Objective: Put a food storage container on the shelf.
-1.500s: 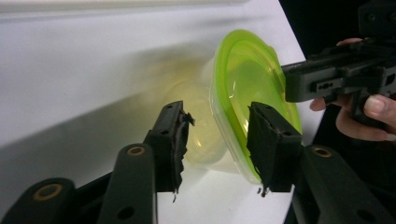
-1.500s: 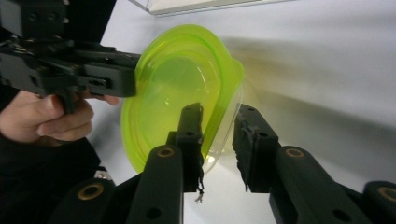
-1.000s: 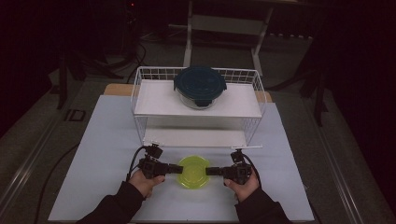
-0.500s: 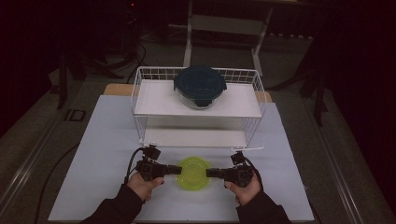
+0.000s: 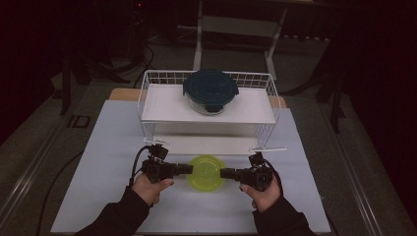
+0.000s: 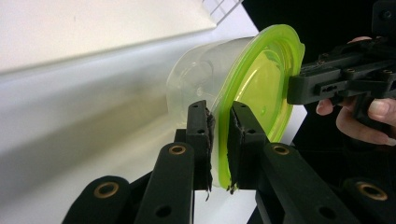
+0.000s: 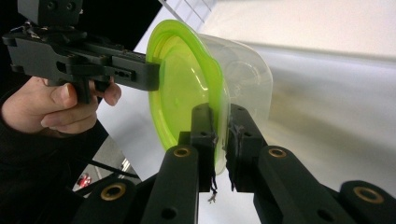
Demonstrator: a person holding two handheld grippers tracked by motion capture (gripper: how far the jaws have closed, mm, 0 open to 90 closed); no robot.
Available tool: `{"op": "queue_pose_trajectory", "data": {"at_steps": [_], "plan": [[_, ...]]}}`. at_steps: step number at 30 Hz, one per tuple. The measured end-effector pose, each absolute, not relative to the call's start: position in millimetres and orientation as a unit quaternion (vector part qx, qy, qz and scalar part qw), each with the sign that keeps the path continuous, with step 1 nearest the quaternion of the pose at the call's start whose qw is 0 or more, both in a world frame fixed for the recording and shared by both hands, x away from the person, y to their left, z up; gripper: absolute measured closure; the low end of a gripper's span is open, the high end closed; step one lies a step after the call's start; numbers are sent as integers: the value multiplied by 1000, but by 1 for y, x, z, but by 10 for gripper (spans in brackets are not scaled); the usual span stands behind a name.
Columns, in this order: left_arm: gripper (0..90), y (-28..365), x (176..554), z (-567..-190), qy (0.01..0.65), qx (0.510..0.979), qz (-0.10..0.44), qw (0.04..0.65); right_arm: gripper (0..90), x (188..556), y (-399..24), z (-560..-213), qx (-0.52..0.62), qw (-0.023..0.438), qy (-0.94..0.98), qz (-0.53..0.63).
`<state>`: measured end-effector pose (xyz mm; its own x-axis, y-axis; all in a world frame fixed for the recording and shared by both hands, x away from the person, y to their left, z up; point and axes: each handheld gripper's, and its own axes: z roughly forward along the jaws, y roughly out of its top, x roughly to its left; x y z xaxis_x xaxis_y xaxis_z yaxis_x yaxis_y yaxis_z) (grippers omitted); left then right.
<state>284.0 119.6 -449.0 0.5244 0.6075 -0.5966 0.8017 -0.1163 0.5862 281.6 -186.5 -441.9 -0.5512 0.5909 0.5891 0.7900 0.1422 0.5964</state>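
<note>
Both forearms enter from the bottom edge. Left gripper (image 5: 189, 169) and right gripper (image 5: 223, 173) point inward at each other, roughly level it seems, jaws clamped nearly shut w/ pads pressing.

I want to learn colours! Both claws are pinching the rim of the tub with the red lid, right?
Not red: the lid is yellow-green, as the left gripper view shows. Both the left claw and right claw do pinch its rim.

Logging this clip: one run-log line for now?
left gripper: shut on rim | right gripper: shut on rim | clear round plastic container, lime-green lid: held between both
</note>
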Motion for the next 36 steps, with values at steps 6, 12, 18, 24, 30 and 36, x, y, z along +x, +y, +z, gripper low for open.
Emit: {"op": "queue_pose_trajectory", "data": {"at_steps": [6, 12, 18, 24, 30, 36], "plan": [[797, 121, 285, -421, 467, 734, -90, 485, 824, 281, -187, -418, -450, 87, -747, -482], [798, 123, 287, -397, 458, 732, -78, 498, 824, 283, -186, -389, -438, 68, -745, -498], [798, 124, 291, -366, 449, 730, -63, 512, 824, 286, -185, -359, -427, 50, -742, -514], [798, 125, 298, -333, 447, 731, -40, 514, 824, 293, -183, -335, -422, 33, -740, -523], [799, 126, 305, -305, 440, 731, -23, 520, 823, 300, -181, -309, -415, 18, -736, -535], [799, 127, 314, -279, 437, 727, -8, 530, 823, 310, -178, -284, -409, 3, -734, -543]]}}
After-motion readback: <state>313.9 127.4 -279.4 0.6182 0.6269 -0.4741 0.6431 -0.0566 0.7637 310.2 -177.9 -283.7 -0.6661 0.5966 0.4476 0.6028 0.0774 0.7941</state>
